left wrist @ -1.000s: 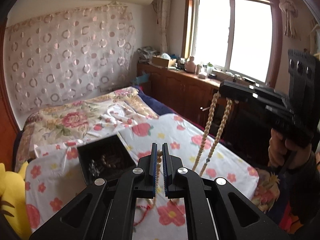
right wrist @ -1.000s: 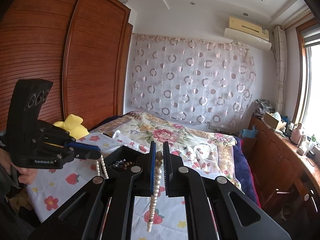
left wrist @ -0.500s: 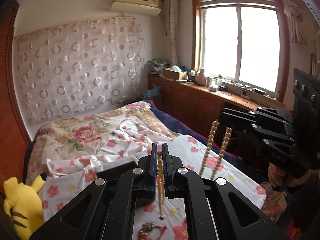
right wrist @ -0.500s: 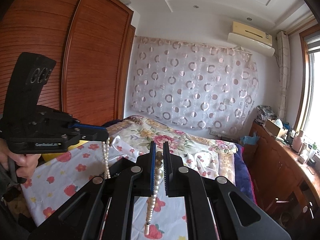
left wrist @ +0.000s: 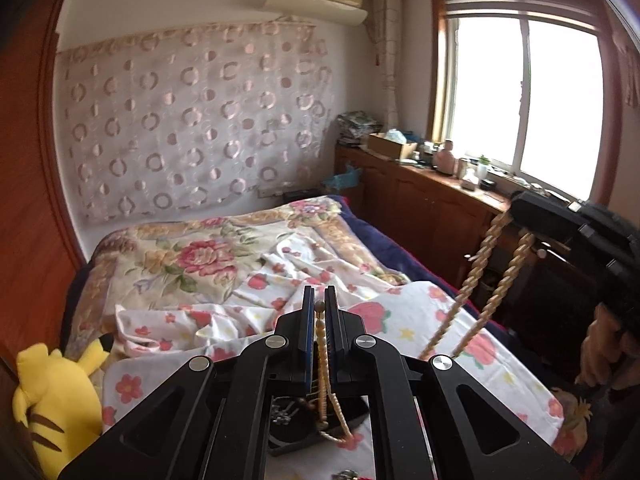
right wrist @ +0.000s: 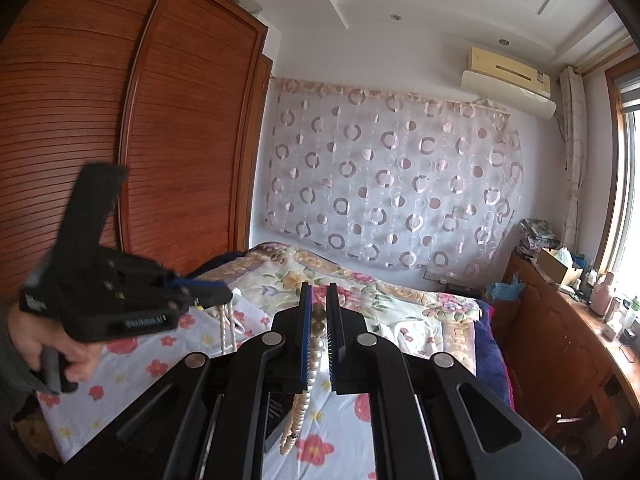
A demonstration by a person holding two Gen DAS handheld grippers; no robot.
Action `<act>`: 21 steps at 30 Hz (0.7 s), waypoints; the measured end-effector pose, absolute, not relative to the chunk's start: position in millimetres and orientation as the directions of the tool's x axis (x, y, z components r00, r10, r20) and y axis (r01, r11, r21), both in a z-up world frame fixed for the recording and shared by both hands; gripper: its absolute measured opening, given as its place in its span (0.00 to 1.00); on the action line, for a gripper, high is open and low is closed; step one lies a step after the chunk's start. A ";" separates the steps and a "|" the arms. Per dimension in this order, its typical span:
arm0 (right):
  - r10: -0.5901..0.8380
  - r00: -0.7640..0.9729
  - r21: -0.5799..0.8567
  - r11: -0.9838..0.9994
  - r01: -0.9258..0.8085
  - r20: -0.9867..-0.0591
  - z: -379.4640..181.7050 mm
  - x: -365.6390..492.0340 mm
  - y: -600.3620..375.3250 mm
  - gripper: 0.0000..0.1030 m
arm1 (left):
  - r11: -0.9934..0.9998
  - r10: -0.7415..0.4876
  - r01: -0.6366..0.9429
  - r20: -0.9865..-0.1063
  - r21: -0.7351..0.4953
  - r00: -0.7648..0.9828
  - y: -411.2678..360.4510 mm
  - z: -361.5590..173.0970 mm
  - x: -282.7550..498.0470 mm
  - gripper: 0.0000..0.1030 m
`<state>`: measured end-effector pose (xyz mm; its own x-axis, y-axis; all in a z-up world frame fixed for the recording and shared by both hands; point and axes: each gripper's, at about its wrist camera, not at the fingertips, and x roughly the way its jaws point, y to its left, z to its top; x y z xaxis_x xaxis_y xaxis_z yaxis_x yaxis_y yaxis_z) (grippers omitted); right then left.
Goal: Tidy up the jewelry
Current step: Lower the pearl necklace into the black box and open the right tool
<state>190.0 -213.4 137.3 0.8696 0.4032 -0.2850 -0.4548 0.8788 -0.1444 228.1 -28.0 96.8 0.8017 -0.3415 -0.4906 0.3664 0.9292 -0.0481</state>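
The left gripper [left wrist: 319, 307] is pinched shut on a bead necklace [left wrist: 480, 276] made of small cream beads. The right gripper [right wrist: 318, 312] is pinched shut on the same necklace. Each gripper holds a different part of the string, and both are up in the air above the bed [left wrist: 248, 264].

In the left wrist view, 2 strands of beads hang down from the right gripper at the right side, and they slope down toward the near edge of the bed. A thin part of the string drops from the left gripper and ends in a small loop. That loop hangs over a black jewelry box [left wrist: 292, 420] that sits on the white sheet with red flowers [left wrist: 436, 320], near the near edge of the bed. Only a bit of the box shows between the gripper arms. Some small things lie inside it, but they are too dark to tell.

In the right wrist view, a hand [right wrist: 44, 340] holds the left gripper at the left side. It is blurry.

A yellow plush toy [left wrist: 52, 400] lies at the left edge of the bed.
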 end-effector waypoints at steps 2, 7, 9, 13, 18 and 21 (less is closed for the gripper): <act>0.407 0.866 -0.145 0.876 -0.460 -0.289 137.7 195.4 -207.5 0.08 | 0.937 -0.325 0.343 -0.504 -0.060 0.800 -19.6 85.1 237.9 0.04; 0.414 0.858 -0.151 0.868 -0.473 -0.305 133.3 207.4 -190.7 0.08 | 0.941 -0.325 0.322 -0.528 -0.102 0.785 -5.1 67.5 258.6 0.04; 0.421 0.853 -0.155 0.863 -0.482 -0.307 132.4 211.9 -185.8 0.08 | 0.937 -0.341 0.325 -0.517 -0.123 0.785 0.0 72.5 264.0 0.04; 0.439 0.844 -0.145 0.855 -0.498 -0.307 132.8 222.3 -180.7 0.08 | 0.933 -0.355 0.338 -0.484 -0.125 0.800 2.0 89.9 265.9 0.04; 0.458 0.829 -0.105 0.853 -0.511 -0.321 127.4 231.6 -177.8 0.08 | 0.938 -0.336 0.329 -0.532 -0.113 0.777 -1.9 72.6 270.7 0.04; 0.472 0.810 -0.081 0.846 -0.528 -0.349 118.2 238.4 -172.4 0.08 | 0.942 -0.324 0.310 -0.572 -0.126 0.754 2.6 46.0 270.8 0.04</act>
